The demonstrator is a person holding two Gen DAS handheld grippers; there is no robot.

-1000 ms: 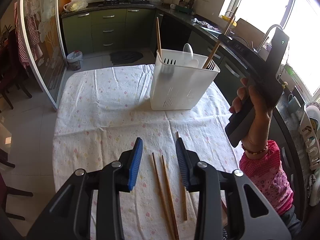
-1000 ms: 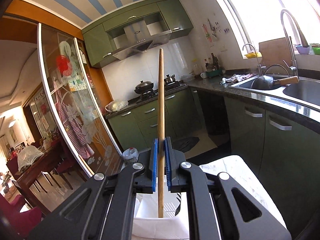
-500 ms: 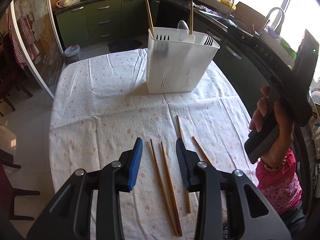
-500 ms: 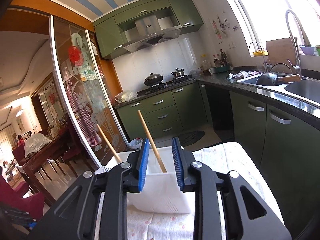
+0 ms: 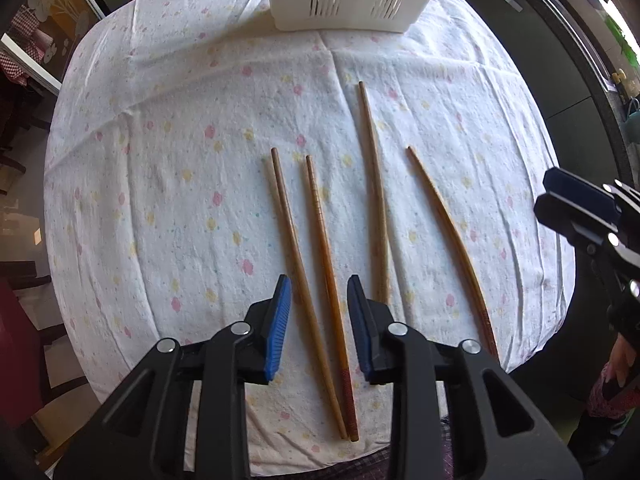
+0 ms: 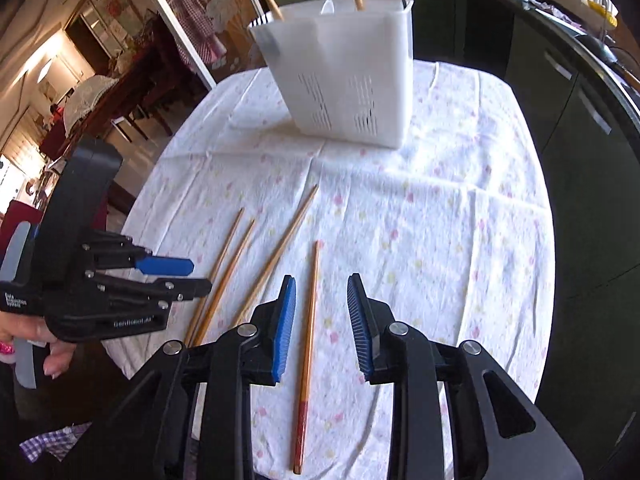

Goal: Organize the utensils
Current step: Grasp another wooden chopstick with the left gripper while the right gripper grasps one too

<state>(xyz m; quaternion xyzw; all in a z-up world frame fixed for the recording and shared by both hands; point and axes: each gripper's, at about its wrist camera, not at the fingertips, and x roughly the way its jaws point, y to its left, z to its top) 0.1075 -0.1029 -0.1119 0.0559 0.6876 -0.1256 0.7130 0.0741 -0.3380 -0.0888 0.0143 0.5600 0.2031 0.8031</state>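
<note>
Several wooden chopsticks lie on the floral tablecloth (image 5: 160, 152). My left gripper (image 5: 318, 312) is open and empty, low over the two left chopsticks (image 5: 294, 236), which run between its jaws. My right gripper (image 6: 320, 318) is open and empty, hovering above the rightmost chopstick (image 6: 310, 320), which has a red end. The left gripper also shows in the right wrist view (image 6: 176, 276). The white utensil holder (image 6: 344, 80) stands at the far end of the table, with chopsticks and a spoon in it.
The table edge runs close below both grippers. Dark green kitchen cabinets (image 6: 560, 88) line the right side. A dining area with chairs (image 6: 100, 108) lies to the left, behind a glass sliding door.
My right gripper opened and released its chopstick into the holder, then came down to the chopsticks on the table. My left gripper tilted down over the two left chopsticks.
</note>
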